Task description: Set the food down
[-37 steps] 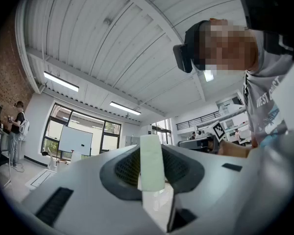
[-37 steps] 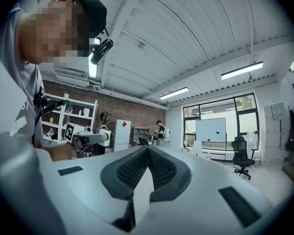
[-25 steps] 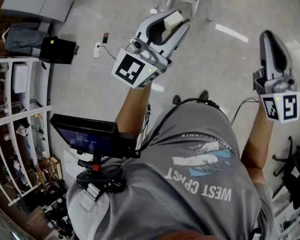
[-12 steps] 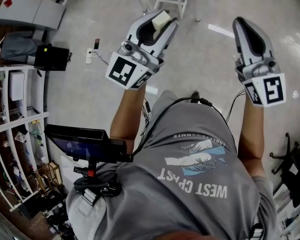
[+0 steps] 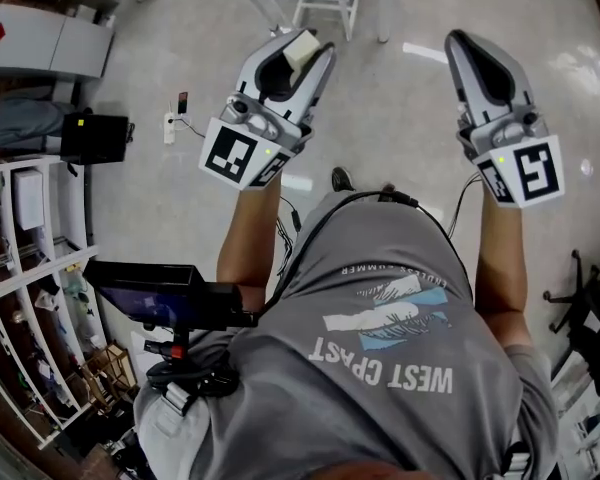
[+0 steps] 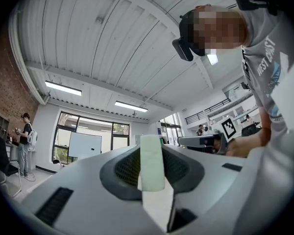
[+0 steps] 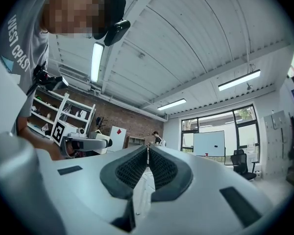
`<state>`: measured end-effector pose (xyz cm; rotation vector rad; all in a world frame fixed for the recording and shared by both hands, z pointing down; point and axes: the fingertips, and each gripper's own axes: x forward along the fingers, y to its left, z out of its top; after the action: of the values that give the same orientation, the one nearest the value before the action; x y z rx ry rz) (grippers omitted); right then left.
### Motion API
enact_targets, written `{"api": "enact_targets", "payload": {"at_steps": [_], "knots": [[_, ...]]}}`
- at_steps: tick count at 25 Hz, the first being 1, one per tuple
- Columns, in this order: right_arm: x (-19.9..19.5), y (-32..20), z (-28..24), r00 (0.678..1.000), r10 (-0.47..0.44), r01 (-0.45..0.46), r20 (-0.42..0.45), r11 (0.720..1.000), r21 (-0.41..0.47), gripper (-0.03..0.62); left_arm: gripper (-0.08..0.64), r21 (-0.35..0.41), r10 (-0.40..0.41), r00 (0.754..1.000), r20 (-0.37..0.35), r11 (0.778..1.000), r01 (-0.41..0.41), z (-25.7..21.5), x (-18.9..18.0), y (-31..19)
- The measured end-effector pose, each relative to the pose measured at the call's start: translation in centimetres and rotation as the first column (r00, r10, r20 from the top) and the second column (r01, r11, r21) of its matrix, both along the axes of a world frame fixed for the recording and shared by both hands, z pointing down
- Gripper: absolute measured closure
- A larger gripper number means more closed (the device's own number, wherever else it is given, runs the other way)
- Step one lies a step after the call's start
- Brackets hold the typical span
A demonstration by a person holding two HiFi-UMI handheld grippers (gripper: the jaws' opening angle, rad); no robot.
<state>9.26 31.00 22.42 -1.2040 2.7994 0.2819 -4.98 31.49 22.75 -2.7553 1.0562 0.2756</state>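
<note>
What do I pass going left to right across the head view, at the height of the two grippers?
From the left: backpack → black case → power strip → left gripper, shut on a pale block → right gripper, shut with nothing in it.

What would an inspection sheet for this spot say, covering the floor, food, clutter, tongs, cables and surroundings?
Surface: pale glossy floor; no table seen under the tongs.
Job's things: pale food block, not yet set down.
Clutter: black case and grey backpack on the floor at the left.
Tongs: left tongs clamped on the food block; right tongs shut, nothing between them.
Cables: black cable over the person's shirt; power strip with a lead on the floor.
Surroundings: white shelves, whiteboard, brick wall.
</note>
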Motion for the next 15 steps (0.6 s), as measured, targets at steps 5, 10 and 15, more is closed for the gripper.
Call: {"api": "enact_targets", "payload": {"at_steps": [5, 10, 15], "knots": [[-2.5, -3.5, -0.9, 1.0, 0.027, -0.026, -0.008, 1.0, 0.008, 0.584, 0.453, 0.009, 0.027, 1.0, -0.011, 1.0, -0.027, -0.3, -2.9, -3.5], [-3.6, -4.8, -1.6, 0.998, 0.05, -0.05, -0.033, 0.999, 0.018, 0.584, 0.453, 0.018, 0.053, 0.998, -0.028, 0.998, -0.053, -0.7, -4.1, -5.1], [-3.8, -4.1, -1.7, 0.996, 0.075, -0.074, -0.051, 0.997, 0.019, 0.584, 0.453, 0.014, 0.081, 0.996, -0.043, 0.997, -0.08, -0.5, -4.1, -4.7]]}}
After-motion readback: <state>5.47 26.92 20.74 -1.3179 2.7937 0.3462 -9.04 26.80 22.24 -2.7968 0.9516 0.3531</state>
